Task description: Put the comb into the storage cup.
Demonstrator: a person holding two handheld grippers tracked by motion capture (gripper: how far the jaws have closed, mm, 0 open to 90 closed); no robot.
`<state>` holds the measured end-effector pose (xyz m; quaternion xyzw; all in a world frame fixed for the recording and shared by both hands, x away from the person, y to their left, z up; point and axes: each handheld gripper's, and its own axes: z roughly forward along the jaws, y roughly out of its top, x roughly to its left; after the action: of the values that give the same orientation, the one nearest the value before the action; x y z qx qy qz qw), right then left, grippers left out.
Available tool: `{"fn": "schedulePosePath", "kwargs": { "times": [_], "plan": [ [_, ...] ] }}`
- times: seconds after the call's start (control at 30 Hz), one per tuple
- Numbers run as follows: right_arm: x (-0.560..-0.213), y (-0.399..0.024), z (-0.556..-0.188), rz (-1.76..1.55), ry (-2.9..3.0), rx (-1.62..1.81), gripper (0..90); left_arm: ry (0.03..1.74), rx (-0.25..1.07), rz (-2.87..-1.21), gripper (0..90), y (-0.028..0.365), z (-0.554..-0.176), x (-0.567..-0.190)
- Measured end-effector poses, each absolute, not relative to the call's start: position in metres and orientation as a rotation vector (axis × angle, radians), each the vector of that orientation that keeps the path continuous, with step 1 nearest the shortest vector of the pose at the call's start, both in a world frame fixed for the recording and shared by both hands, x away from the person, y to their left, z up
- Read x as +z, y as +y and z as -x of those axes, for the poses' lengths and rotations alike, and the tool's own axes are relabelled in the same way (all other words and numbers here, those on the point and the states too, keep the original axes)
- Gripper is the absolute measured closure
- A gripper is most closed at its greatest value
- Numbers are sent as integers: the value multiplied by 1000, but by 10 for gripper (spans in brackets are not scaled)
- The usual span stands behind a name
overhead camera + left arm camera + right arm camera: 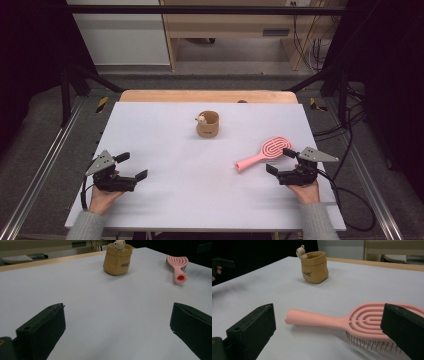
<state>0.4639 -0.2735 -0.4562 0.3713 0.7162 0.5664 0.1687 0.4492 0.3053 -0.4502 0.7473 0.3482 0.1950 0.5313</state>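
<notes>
White tabletop [165, 200], wooden table edge [207, 95], grey floor [235, 80], dark frame [200, 9]

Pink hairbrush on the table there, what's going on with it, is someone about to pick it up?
A person sits at a white table with a tool in each hand. The right tool is open and sits right beside the pink hairbrush, which lies flat with its handle pointing toward the middle of the table; nothing grips it yet. The left tool is also open, over bare tabletop near the front left. Farther back stands a small tan pouch with a little toy figure peeking over its rim.
</notes>
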Motion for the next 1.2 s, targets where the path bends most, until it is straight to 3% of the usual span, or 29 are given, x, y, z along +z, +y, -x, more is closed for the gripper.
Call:
{"fn": "schedulePosePath", "kwargs": {
  "times": [0.53, 1.2],
  "plan": [
    [-453, -273, -464, -1053, 2036, 1613, 6, 840, 462, -1789, 0, 306, -449, -452],
    [-436, -238, -466, -1026, 2108, 1467, 6, 846, 467, -1792, 0, 306, -450, -452]
  ]
}}
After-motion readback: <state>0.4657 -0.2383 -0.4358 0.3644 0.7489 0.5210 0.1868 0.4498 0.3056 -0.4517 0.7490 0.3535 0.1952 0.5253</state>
